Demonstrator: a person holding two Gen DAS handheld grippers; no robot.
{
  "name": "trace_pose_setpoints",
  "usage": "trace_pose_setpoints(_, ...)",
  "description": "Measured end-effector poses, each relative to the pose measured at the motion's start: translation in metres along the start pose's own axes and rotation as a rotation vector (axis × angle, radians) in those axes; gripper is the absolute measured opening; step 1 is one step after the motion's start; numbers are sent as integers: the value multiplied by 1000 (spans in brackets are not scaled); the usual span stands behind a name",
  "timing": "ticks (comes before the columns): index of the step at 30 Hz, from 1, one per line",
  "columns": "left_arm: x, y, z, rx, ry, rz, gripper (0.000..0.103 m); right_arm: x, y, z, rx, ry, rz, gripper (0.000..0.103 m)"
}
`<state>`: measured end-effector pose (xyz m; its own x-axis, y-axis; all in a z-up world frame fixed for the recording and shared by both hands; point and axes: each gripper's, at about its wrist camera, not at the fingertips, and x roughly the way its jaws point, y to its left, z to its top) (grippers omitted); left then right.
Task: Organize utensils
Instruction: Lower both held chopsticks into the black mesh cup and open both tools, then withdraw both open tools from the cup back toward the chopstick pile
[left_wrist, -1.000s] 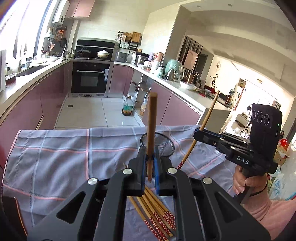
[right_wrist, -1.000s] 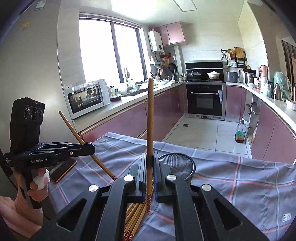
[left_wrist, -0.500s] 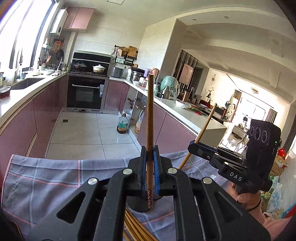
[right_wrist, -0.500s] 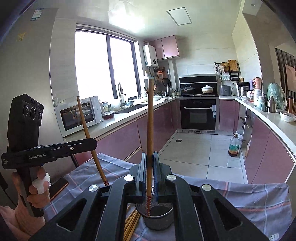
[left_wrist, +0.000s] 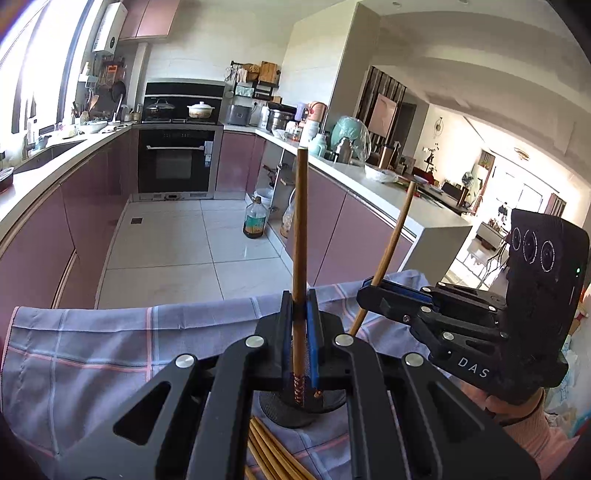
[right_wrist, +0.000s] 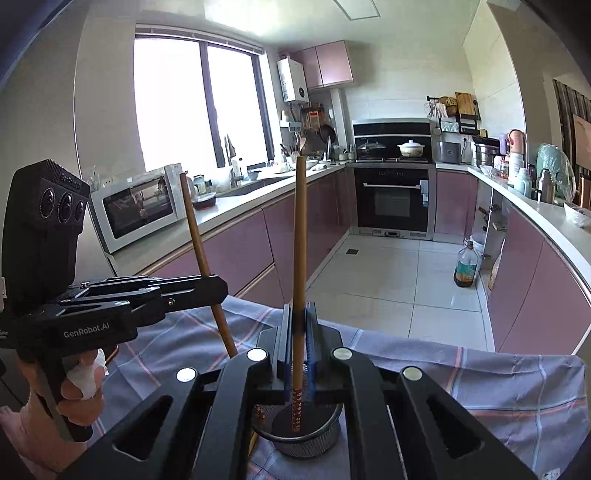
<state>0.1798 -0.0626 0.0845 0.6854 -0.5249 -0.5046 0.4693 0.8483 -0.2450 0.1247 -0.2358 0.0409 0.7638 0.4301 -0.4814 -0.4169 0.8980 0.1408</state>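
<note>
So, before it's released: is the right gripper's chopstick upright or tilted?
Upright: the chopstick stands vertical in the right gripper, patterned tip over the mesh holder.

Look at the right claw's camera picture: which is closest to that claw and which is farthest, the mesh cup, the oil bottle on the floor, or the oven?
1. Mesh cup: right below the right claw, on the checked cloth.
2. Oil bottle: farther off, on the floor to the right, beside the cabinets.
3. Oven: farthest, at the back wall of the kitchen.
</note>
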Motion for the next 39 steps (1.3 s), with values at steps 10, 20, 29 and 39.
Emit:
trace_pose_setpoints(10, 64, 15, -32, -7, 124, 19, 8, 39, -10, -13, 31, 151, -6, 5)
trace_pose_setpoints(20, 95, 39, -43, -51, 156, 38, 20, 48, -18, -12, 85, 153, -28, 9)
trace_pose_setpoints(29, 75, 44, -55, -43, 97, 88, 28, 36, -18, -13, 91, 103, -32, 19)
trace_pose_setpoints(39, 39, 56, -83, -25, 59, 171, 39, -8, 12, -25, 11, 46, 60, 27)
